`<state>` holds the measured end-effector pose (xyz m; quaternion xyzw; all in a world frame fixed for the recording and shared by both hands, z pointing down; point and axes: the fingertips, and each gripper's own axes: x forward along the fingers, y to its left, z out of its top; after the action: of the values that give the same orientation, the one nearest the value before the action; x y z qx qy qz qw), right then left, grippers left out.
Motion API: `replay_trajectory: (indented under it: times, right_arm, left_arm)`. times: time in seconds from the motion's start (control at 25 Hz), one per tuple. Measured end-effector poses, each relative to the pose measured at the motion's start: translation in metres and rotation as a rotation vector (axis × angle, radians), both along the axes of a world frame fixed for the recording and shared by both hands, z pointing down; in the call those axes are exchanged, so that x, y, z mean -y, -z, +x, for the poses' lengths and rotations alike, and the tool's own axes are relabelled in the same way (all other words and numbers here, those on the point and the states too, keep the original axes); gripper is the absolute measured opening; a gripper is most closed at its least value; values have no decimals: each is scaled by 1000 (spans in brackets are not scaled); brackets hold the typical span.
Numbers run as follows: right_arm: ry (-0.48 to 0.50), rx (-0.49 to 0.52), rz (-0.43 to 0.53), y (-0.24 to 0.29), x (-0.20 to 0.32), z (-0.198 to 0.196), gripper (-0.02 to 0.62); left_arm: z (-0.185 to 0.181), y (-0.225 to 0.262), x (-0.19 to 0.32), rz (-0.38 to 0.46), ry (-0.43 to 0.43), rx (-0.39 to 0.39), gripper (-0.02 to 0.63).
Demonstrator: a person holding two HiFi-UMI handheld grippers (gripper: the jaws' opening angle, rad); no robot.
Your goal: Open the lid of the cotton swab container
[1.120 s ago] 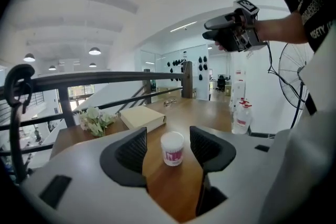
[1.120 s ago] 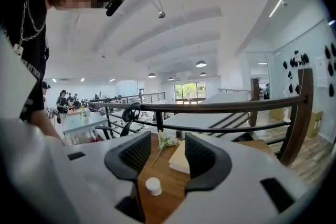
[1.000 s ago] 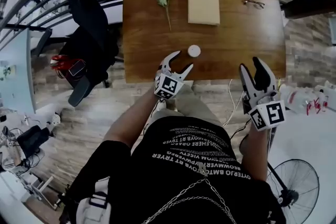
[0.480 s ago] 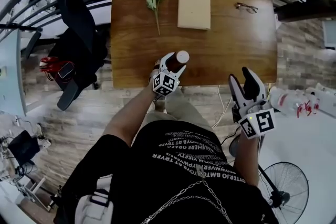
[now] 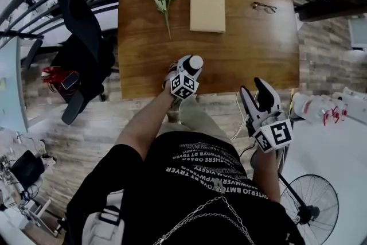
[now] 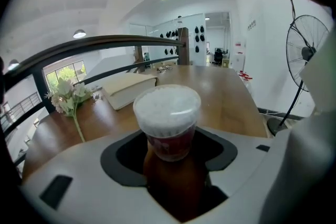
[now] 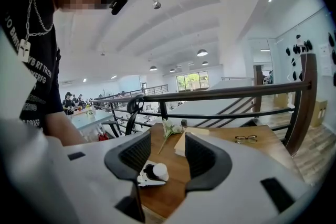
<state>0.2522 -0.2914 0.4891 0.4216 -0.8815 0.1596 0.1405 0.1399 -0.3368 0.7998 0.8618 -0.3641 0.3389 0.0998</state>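
Since the earlier frame: left tool [image 5: 194, 65] lowered around the cotton swab container [image 5: 196, 61], formerly clear ahead of it. Head view: container upright near the 6 o'clock edge of the bench [image 5: 252, 49]; right tool [image 5: 250, 85] off the bench at 4 o'clock. Left gripper view: container between wide jaws that have just been closing, pads not visibly pressing; lid on; flowers [image 6: 65, 96] at 9 o'clock. Right gripper view: jaws apart, nothing held.
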Motion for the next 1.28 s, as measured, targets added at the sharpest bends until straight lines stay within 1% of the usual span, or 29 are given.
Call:
replay_trajectory:
  times: [0.08,0.16,0.2,0.28,0.4,0.6,0.8,0.96,1.08,1.28]
  right_arm:
    - [8,-1,7,3,-2,-5,192]
    - [9,-8,16,6,-4,-10,193]
    - [9,-13,21,8,-6,-13,192]
    - [12,-21,26,9,-11,-19,192]
    - [22,-22,19,7,-19,-26,192]
    - [48,-19,15,12,-32,-46,192]
    - [81,-5,28,20,-41,-73,192]
    - [118,-2,46,28,-51,-94,192]
    - [136,6,58,33,-62,-109,192]
    - [162,21,100,51,-80,-133,192]
  left_arm:
    - [-1,-1,-2,-5,-10,3,279]
    - [-6,-1,-7,-28,-18,22,278]
    - [-11,2,-8,-39,-12,29,278]
    - [-21,14,-9,-47,13,16,276]
    - [-32,43,-13,-28,38,-23,276]
    - [-42,92,-28,2,1,-42,275]
    - [-57,148,-43,32,-16,-89,275]
    - [-69,195,-52,63,2,-121,275]
    - [-78,224,-62,74,8,-130,275]
    - [-88,265,-91,87,-39,-111,275]
